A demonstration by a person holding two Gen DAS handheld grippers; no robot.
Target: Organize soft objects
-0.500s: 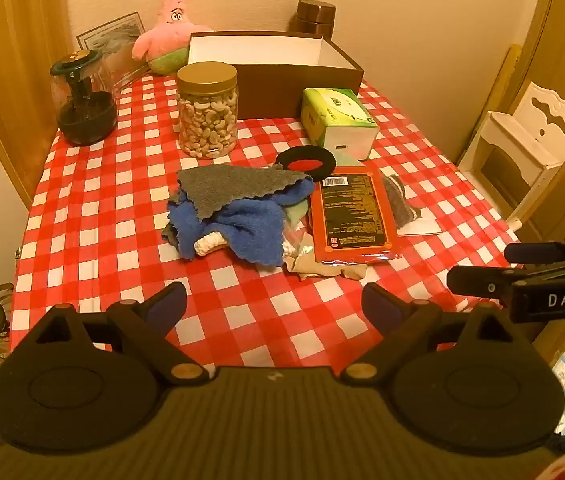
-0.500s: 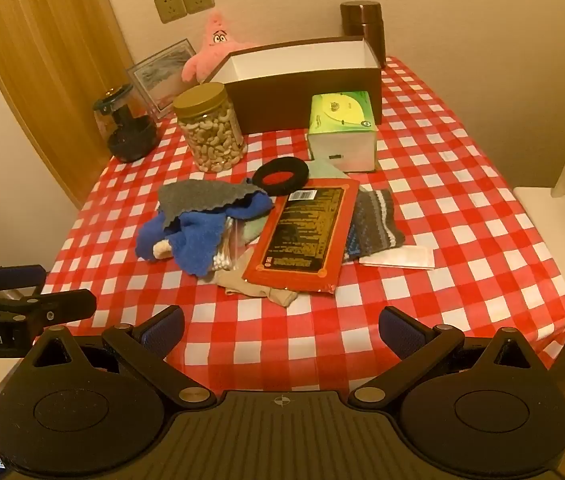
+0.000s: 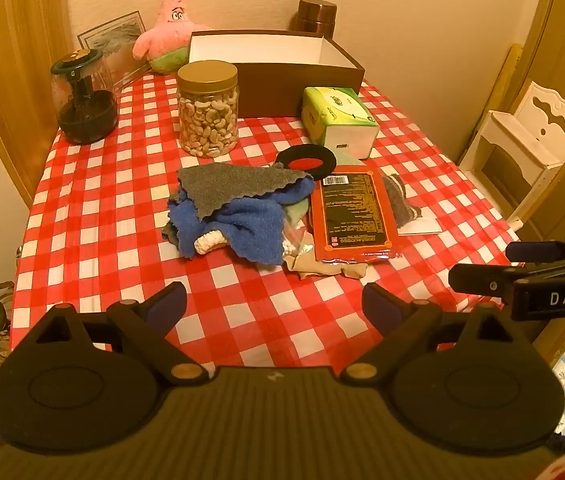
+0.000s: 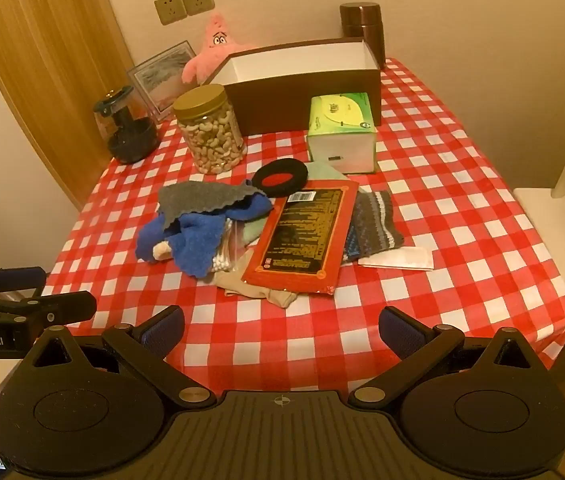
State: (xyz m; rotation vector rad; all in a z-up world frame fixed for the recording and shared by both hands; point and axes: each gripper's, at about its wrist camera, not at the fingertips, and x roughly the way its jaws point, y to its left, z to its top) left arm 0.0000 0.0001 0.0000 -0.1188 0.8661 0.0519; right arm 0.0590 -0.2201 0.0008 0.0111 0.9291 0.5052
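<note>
Both the left gripper (image 3: 274, 304) and right gripper (image 4: 280, 326) hang open above the bench (image 3: 94, 184); lifting the blue cloth (image 3: 250, 224) may drag the snack packet (image 3: 348, 212) along.

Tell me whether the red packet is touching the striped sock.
Touching. In the right wrist view the red packet lies over the left edge of the striped sock, covering part of it.

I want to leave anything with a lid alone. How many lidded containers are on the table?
3. The cashew jar stands in front of the brown box's left end; the dark glass jar is at the table's left edge; the brown canister stands behind the box's right corner. Others may be hidden.
</note>
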